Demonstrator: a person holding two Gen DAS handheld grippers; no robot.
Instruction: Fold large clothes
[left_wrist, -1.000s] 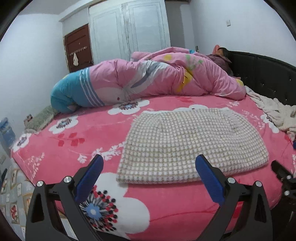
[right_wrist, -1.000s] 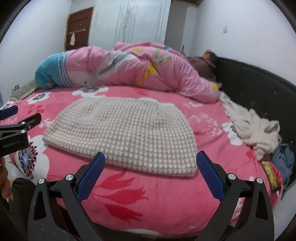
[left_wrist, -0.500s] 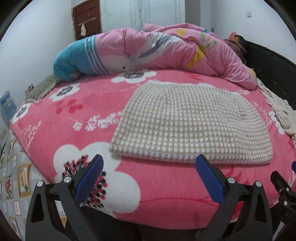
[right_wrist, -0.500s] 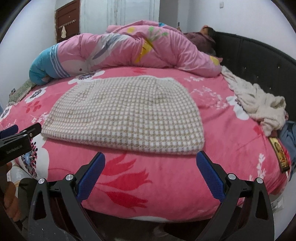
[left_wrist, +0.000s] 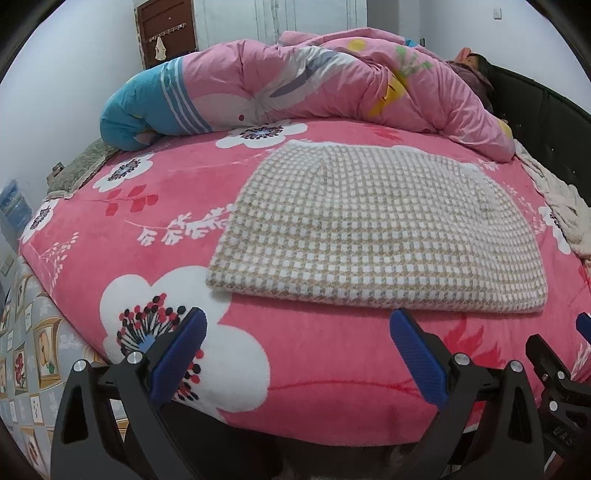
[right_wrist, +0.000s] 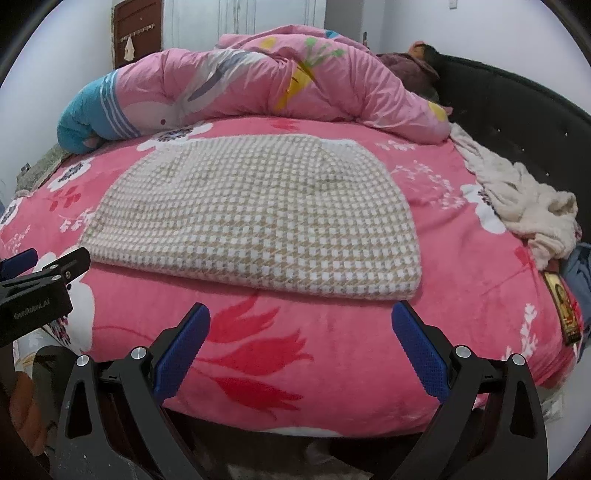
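Both tools stand spread wide and empty: the left tool (left_wrist: 297, 345) and the right tool (right_wrist: 301, 343) hover off the near edge of the bed, blue pads well apart, neither touching cloth.

Ahead of them the houndstooth garment (left_wrist: 373, 232) lies flat on the pink floral blanket (left_wrist: 155, 206), already doubled into a broad slab with a thick, rounded near edge just beyond the tools. It looks like a woollen or fleecy knit in beige and white check, so I judge it soft, fairly bulky and a little heavy for its kind, not slippery, and likely to sag and drag on the plush blanket when lifted. The layers at the near edge could part if only the top one is pinched. The best hold, I think, is at the two near corners, the left one (left_wrist: 218, 282) for the left tool and the right one (right_wrist: 410, 291) for the right tool, each bite taking the full thickness so the fold carries over evenly toward the far side.

Beyond the garment a rolled pink and blue quilt (right_wrist: 236, 85) runs along the far side of the bed. At the right, near the dark padded headboard (right_wrist: 517, 122), a cream fleece heap (right_wrist: 532, 206) lies crumpled, well apart from the garment. A brown door (left_wrist: 166, 33) shows in the far wall.
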